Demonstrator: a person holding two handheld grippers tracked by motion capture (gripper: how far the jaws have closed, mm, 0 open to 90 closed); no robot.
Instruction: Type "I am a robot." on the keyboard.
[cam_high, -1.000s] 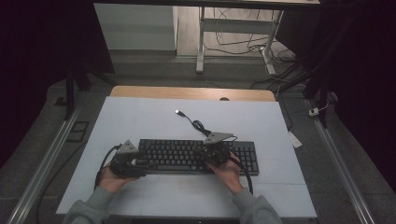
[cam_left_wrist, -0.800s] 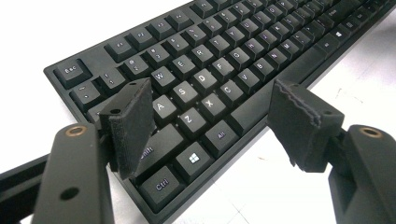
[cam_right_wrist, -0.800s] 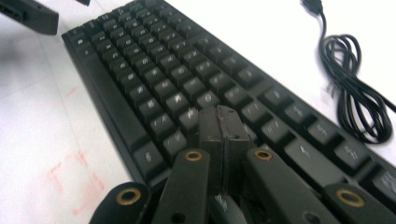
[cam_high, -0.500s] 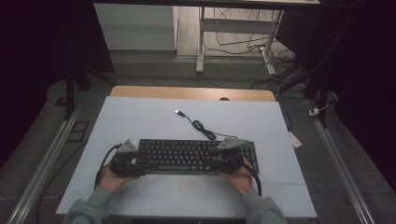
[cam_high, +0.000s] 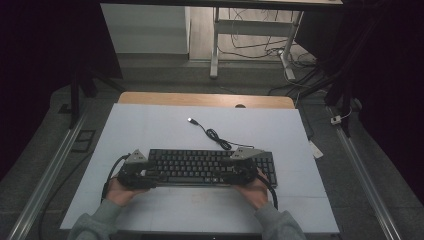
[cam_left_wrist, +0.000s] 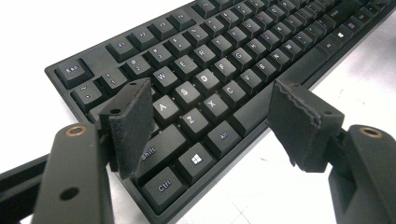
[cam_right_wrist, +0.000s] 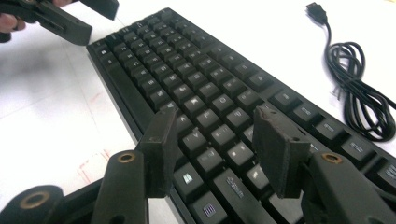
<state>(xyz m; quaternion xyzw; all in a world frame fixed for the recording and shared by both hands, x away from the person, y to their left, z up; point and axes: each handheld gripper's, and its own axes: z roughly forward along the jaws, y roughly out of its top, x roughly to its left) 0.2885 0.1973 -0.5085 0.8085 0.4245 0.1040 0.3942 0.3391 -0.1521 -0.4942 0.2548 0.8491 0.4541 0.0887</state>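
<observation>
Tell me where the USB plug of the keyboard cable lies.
In the high view the USB plug lies on the white table, beyond the keyboard, near the middle, its coiled cable trailing back toward the keyboard's right end.

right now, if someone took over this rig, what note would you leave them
Left gripper: open, jaws over the keyboard's left end, nothing gripped.
Right gripper: jaws have just been opening, now apart above the keys near the right end, nothing between the pads.
Keyboard lies flat on the white table, its cable loosely coiled behind it, USB plug lying free.
Done: nothing I can confirm.
Left: probably grip or press the keyboard; the plug is not connected.
</observation>
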